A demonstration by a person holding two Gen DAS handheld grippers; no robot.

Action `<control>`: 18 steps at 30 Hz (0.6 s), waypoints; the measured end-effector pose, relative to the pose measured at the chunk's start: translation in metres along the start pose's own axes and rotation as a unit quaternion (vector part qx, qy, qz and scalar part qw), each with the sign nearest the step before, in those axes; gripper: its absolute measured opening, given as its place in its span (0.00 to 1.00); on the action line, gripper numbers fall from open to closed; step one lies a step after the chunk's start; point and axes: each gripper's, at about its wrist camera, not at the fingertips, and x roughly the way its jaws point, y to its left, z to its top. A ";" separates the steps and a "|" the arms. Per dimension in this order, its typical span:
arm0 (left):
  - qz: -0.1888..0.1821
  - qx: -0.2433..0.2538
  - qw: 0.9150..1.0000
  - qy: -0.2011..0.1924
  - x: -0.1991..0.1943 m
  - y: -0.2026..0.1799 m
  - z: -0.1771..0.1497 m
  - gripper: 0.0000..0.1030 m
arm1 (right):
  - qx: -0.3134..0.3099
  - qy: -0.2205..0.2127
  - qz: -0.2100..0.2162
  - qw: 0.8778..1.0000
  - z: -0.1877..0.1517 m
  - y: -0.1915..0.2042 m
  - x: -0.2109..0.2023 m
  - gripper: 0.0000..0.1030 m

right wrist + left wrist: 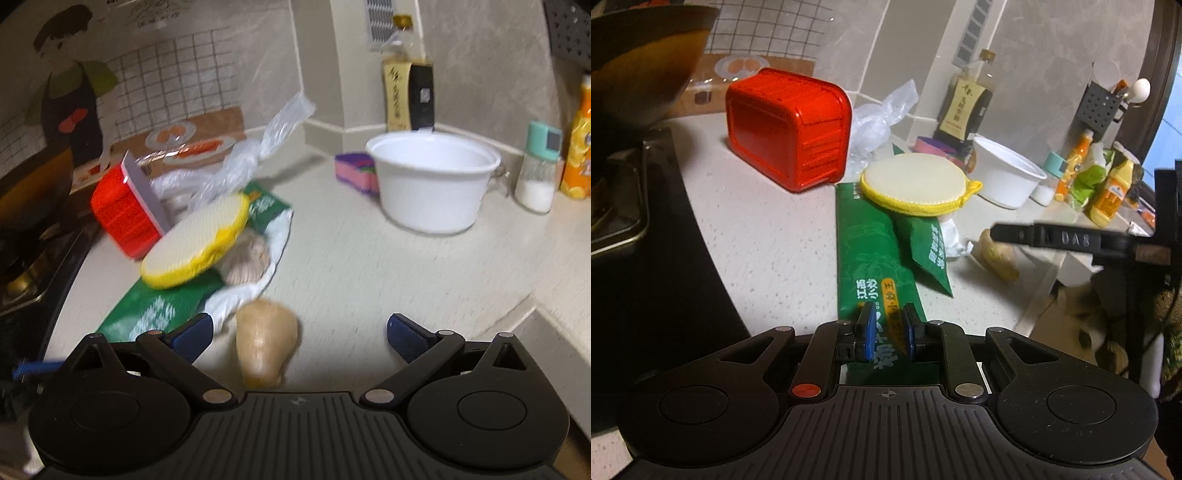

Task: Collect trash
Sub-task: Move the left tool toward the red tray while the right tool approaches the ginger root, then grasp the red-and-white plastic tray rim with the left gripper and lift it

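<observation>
A long green snack wrapper [871,243] lies on the pale counter with a round yellow-edged sponge [916,184] resting on its far end. My left gripper [888,326] is shut on the wrapper's near end, and the foil runs between its blue pads. In the right wrist view the wrapper [155,310] and the tilted sponge [195,245] are blurred. My right gripper [301,332] stands wide open around a beige piece of ginger [267,339], which sits nearer the left pad and is untouched. In the left wrist view one black finger [1052,238] of the right gripper reaches over the ginger [999,256].
A red plastic box [786,127] lies on its side beside a clear plastic bag [882,114]. At the back stand a white bowl [432,181], a dark bottle [410,96], pink sponges [356,171] and a salt shaker [537,170]. The stove and wok [635,74] are on the left. The counter edge [532,306] drops off on the right.
</observation>
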 end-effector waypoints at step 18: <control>-0.026 -0.015 1.000 0.004 -0.008 0.006 -0.003 0.18 | -0.084 -0.007 -0.007 0.996 -0.001 0.053 0.010 0.47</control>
